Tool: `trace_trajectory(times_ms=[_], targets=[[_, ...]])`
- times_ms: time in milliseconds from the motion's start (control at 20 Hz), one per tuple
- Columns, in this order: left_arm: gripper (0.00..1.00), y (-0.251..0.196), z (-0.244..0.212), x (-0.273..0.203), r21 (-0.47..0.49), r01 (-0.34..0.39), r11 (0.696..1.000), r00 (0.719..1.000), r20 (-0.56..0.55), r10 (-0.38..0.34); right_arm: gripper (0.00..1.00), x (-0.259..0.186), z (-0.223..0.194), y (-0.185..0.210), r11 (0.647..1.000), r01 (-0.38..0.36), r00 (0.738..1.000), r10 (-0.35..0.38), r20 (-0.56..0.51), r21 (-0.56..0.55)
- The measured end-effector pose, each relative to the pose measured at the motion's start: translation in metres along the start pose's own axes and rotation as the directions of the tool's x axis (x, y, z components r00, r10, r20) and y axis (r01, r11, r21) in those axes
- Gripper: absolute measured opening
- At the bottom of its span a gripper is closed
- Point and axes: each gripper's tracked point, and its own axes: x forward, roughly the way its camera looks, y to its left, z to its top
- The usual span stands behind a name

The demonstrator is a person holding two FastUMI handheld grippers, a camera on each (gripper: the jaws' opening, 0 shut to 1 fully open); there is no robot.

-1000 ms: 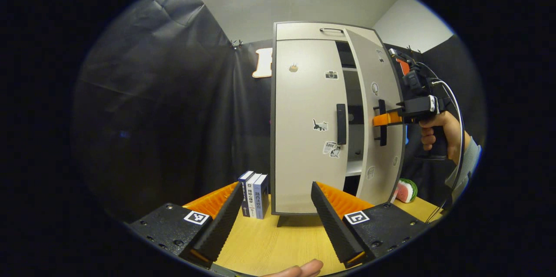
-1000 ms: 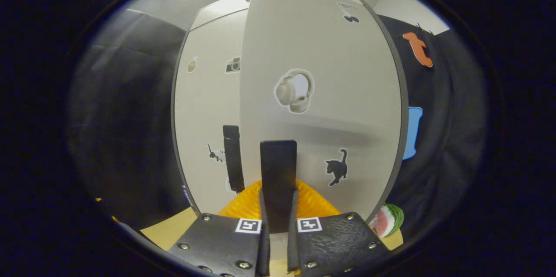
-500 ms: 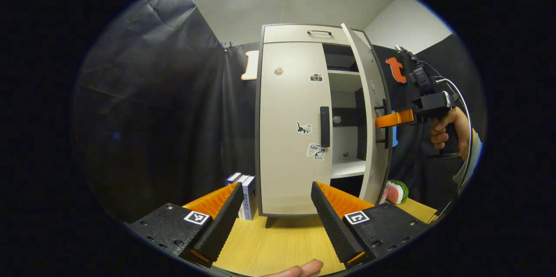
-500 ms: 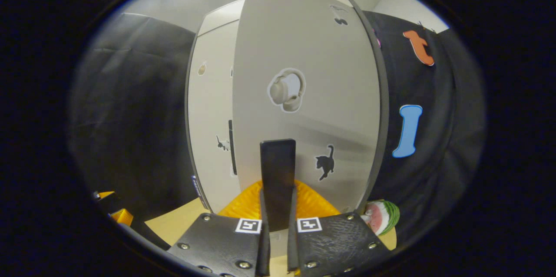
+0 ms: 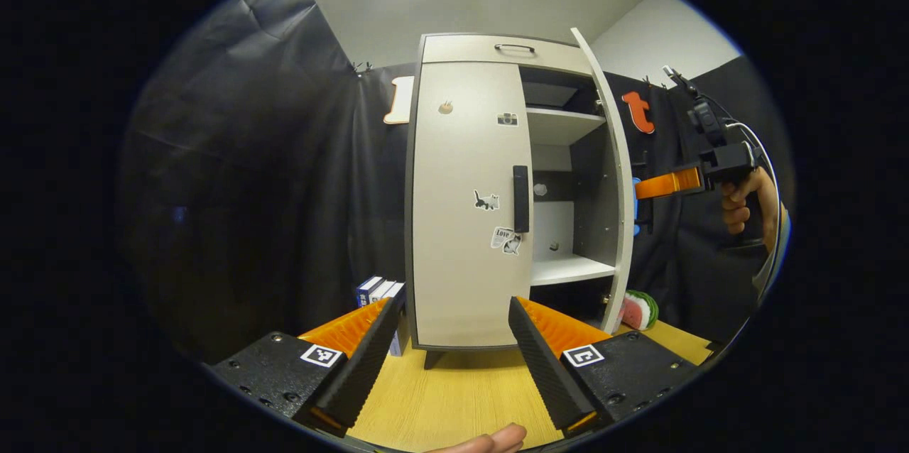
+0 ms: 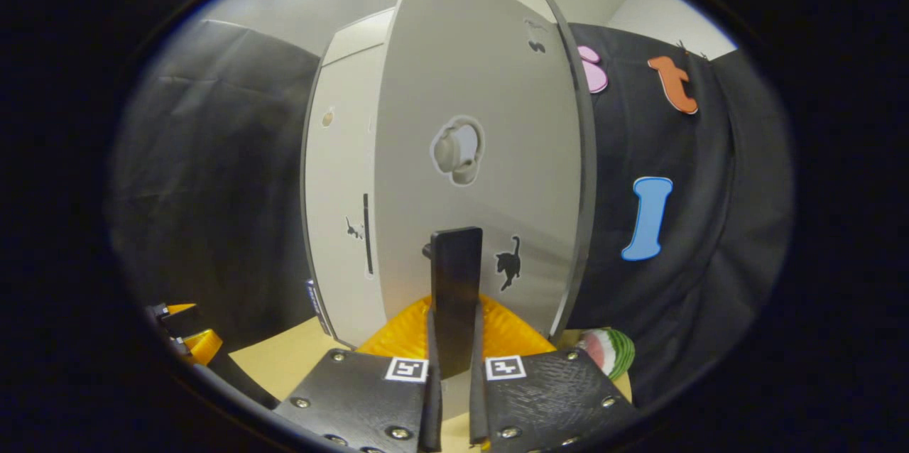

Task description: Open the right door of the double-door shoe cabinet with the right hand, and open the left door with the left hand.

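The right claw [image 6: 454,396] grips the black bar handle [image 6: 456,297] of the wide-swung pale grey right door [image 6: 483,119]; the left claw [image 5: 447,361] gapes, the matching left door [image 5: 461,197] unopened.

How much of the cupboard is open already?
About half. The right door is swung wide, showing the shelves. The right hand-held gripper is clamped on the right door's handle. The left door is shut, and the left hand-held gripper is open, away from it.

The pale grey cabinet [image 5: 469,48] stands upright on the worktop [image 5: 454,396]. Its right door [image 5: 616,176] is swung wide open, baring white shelves [image 5: 568,268]. The stickered left door [image 5: 461,204] is closed, black handle [image 5: 520,199] vertical.
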Motion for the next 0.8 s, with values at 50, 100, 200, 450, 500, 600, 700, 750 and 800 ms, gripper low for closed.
trace_trajectory(times_ms=[50, 100, 200, 450, 500, 600, 700, 750, 800], targets=[[0.97, 0.001, -0.003, 0.001, 0.006, 0.0, 1.0, 1.0, -0.008, 0.001, 0.15, -0.001, -0.001, 0.0, 1.0, 0.002, 1.0, -0.002, 0.0, 0.0], [0.98, 0.002, -0.006, 0.003, 0.008, 0.0, 1.0, 1.0, -0.013, 0.0, 0.15, -0.002, 0.0, -0.002, 1.0, 0.005, 1.0, -0.005, 0.003, -0.004], [0.97, 0.001, -0.01, 0.006, 0.003, 0.008, 1.0, 1.0, -0.029, -0.008, 0.15, -0.004, 0.0, -0.005, 1.0, 0.018, 1.0, -0.018, 0.002, -0.012], [0.97, 0.005, -0.018, 0.014, -0.01, 0.008, 1.0, 0.999, -0.044, -0.008, 0.15, -0.014, -0.001, -0.019, 0.999, 0.044, 0.999, -0.043, 0.011, -0.006], [0.98, 0.003, -0.02, 0.016, -0.011, 0.011, 1.0, 0.999, -0.049, -0.012, 0.15, -0.016, 0.0, -0.022, 0.999, 0.05, 0.999, -0.05, 0.016, 0.0], [0.98, 0.001, -0.024, 0.018, -0.01, 0.017, 1.0, 0.998, -0.057, -0.017, 0.15, -0.021, 0.0, -0.032, 0.997, 0.072, 0.997, -0.072, 0.026, -0.007], [0.98, -0.005, -0.026, 0.02, -0.004, 0.042, 0.999, 0.997, -0.057, -0.043, 0.14, -0.024, 0.001, -0.047, 0.994, 0.104, 0.994, -0.103, 0.038, -0.027], [0.97, -0.006, -0.028, 0.021, -0.004, 0.046, 0.999, 0.997, -0.064, -0.046, 0.14, -0.026, 0.001, -0.054, 0.992, 0.123, 0.992, -0.122, 0.043, -0.038], [0.97, -0.006, -0.03, 0.023, -0.004, 0.043, 0.999, 0.997, -0.071, -0.043, 0.14, -0.029, 0.001, -0.064, 0.988, 0.146, 0.988, -0.143, 0.05, -0.049]])
